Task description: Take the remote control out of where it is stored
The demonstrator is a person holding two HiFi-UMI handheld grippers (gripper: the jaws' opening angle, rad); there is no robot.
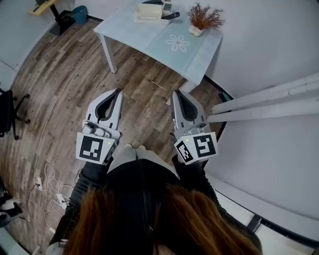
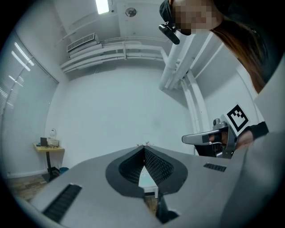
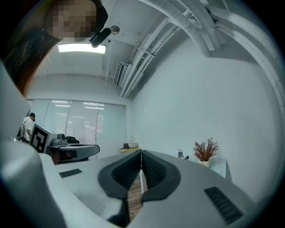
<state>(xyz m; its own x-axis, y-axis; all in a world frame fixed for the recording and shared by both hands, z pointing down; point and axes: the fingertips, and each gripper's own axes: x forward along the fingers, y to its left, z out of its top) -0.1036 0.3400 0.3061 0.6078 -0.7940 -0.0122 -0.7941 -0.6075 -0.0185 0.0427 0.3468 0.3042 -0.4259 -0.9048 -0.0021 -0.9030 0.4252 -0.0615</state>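
Our left gripper [image 1: 118, 91] has its jaws closed tip to tip with nothing between them, and our right gripper [image 1: 175, 92] is closed and empty in the same way. We hold both level, side by side, over the wooden floor [image 1: 60, 74], well apart from the pale table [image 1: 149, 42] at the far side. There the dark remote control [image 1: 171, 16] lies just right of a white box [image 1: 148, 12], near a dried plant [image 1: 204, 19] in a white pot.
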